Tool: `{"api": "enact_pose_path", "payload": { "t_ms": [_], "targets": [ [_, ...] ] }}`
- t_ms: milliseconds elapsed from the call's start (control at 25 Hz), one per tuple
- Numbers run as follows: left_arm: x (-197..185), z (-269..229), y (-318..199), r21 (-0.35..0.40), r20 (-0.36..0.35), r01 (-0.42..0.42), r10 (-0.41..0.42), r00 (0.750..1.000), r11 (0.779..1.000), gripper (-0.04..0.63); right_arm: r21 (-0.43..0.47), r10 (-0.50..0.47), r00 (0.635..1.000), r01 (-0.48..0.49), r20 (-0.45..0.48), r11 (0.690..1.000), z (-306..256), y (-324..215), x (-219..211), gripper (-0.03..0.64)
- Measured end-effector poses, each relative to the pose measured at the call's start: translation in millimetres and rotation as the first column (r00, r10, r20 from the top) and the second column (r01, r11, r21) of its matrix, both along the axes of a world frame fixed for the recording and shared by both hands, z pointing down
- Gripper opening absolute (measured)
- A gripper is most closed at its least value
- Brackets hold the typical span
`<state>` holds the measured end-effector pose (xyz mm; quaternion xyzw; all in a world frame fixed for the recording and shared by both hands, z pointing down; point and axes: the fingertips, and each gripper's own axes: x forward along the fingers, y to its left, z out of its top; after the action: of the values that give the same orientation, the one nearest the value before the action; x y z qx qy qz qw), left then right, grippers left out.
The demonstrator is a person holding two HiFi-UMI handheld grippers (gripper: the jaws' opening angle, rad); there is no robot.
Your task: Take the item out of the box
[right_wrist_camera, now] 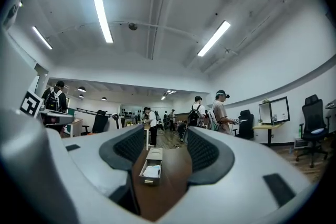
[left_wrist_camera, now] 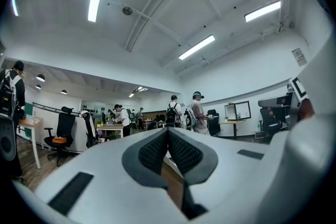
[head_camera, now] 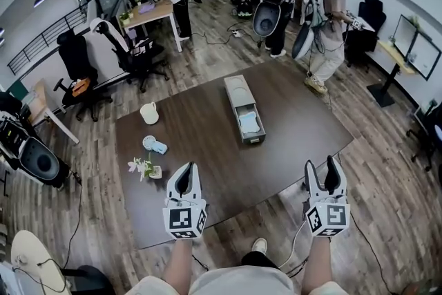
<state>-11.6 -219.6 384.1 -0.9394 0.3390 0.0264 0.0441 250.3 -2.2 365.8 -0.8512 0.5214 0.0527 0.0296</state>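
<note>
A long grey box (head_camera: 243, 107) lies on the dark brown table (head_camera: 200, 141), its drawer pulled out toward me. A pale folded item (head_camera: 249, 123) rests inside the drawer. In the right gripper view the box (right_wrist_camera: 150, 164) shows between the jaws, far off, with the white item (right_wrist_camera: 152, 170) in it. My left gripper (head_camera: 185, 179) hovers over the table's near edge with its pads pressed together and nothing held. My right gripper (head_camera: 325, 176) stands open just off the table's near right corner, empty.
On the table's left part stand a white mug (head_camera: 149, 113), a small light blue object (head_camera: 155, 146) and a little flower pot (head_camera: 146, 167). Several people with backpacks stand beyond the table. Office chairs (head_camera: 131, 52) and desks line the left side; monitors (head_camera: 414, 45) at right.
</note>
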Motion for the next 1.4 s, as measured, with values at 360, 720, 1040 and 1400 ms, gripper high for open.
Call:
{"api": "enact_pose_path", "payload": {
  "t_ms": [360,720,1040,1400],
  "targets": [
    [79,-3,-5,0.017,0.028,-0.002,0.002,1.0,1.0,0.0,0.004,-0.003,1.0,0.003,0.03,1.0,11,-3,79,0.261],
    [126,-3,-11,0.02,0.042,0.037,-0.037,0.998,0.999,0.0,0.013,-0.034,0.998,0.034,0.054,0.999,20,-16,140,0.258],
    [136,16,-30,-0.004,0.051,0.079,-0.079,0.996,0.997,0.0,-0.002,-0.096,0.994,0.096,0.05,0.995,28,-54,152,0.258],
    [148,19,-78,-0.008,0.024,0.127,-0.127,0.992,0.992,0.0,-0.016,-0.142,0.99,0.142,0.027,0.99,27,-115,172,0.258]
  ]
}}
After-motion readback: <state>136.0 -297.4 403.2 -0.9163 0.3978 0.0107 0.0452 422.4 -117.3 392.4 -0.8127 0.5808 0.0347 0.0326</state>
